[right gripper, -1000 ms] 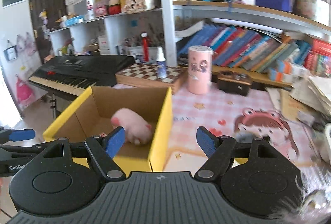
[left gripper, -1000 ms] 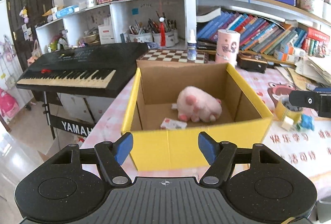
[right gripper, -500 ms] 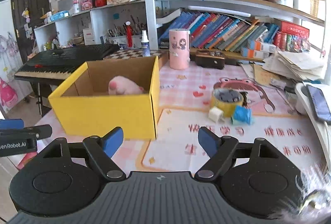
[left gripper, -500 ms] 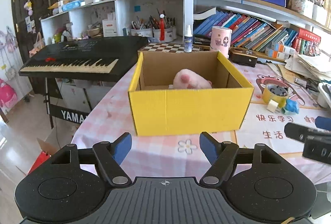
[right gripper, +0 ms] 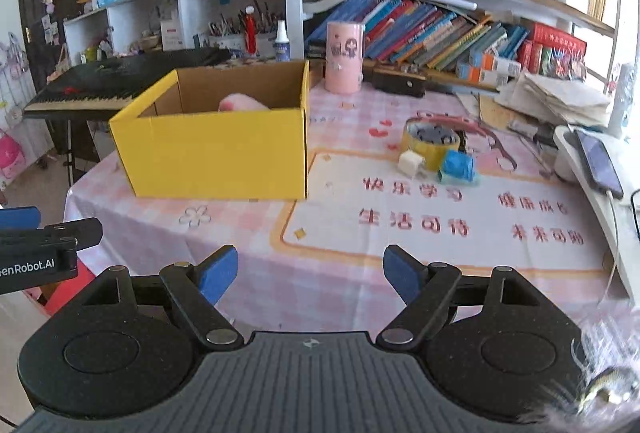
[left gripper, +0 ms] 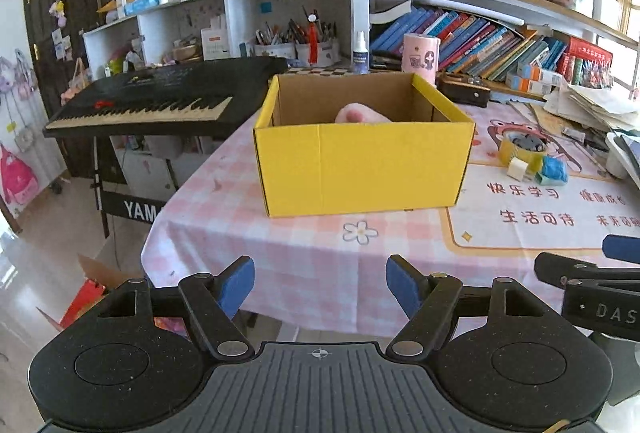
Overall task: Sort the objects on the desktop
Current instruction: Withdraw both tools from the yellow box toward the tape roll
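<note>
Both grippers, left [left gripper: 320,283] and right [right gripper: 310,273], gape empty before the yellow box [left gripper: 362,169] holding seemingly a pink plush [left gripper: 358,114].

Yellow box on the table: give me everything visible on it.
The yellow box is an open-topped cardboard carton, yellow outside and plain brown inside, with a vertical seam on its front wall. It stands upright and undamaged on the pink checked tablecloth, near the table's keyboard-side edge. A pink plush toy lies inside, only its top showing above the rim. Neither claw touches it.

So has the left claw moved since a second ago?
Yes. The left claw has pulled back from the yellow box: it was at the box's near wall, and now checked tablecloth shows between them.
</note>
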The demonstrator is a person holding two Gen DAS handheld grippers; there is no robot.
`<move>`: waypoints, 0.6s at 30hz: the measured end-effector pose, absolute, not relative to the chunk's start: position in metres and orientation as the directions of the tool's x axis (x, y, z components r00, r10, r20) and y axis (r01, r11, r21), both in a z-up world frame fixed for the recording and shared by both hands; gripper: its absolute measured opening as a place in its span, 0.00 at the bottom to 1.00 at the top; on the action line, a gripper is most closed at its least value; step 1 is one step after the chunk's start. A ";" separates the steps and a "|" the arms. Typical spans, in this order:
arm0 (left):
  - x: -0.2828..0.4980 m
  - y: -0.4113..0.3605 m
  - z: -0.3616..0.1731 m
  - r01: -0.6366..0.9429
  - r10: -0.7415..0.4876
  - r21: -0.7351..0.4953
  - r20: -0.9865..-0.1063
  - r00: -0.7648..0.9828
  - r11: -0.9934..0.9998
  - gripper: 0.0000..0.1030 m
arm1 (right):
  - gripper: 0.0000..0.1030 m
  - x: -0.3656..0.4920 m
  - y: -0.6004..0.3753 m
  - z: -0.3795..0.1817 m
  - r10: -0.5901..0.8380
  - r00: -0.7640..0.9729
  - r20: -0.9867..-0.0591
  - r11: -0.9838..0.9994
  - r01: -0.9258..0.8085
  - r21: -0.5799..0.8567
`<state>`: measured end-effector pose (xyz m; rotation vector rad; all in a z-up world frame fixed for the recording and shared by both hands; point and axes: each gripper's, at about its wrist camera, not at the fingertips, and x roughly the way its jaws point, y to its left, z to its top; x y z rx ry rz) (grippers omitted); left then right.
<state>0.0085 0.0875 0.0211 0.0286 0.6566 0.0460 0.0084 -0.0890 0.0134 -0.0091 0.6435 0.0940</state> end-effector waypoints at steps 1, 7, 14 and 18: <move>0.006 0.086 0.020 -0.030 0.050 0.042 -0.609 0.791 0.999 0.72 | 0.77 0.007 -0.089 0.012 0.082 0.790 -0.607 0.996 -0.087 0.021; 0.002 0.082 0.017 -0.014 0.039 0.046 -0.613 0.789 0.999 0.72 | 0.79 -0.002 -0.088 0.009 0.049 0.777 -0.628 0.998 -0.056 0.008; -0.003 0.067 0.014 0.055 0.003 0.078 -0.598 0.802 0.995 0.73 | 0.81 -0.009 -0.094 0.004 0.000 0.761 -0.649 1.000 -0.014 -0.017; 0.000 0.065 0.011 0.071 -0.007 0.078 -0.618 0.786 0.994 0.73 | 0.81 -0.011 -0.099 0.002 -0.015 0.756 -0.655 1.000 0.010 -0.011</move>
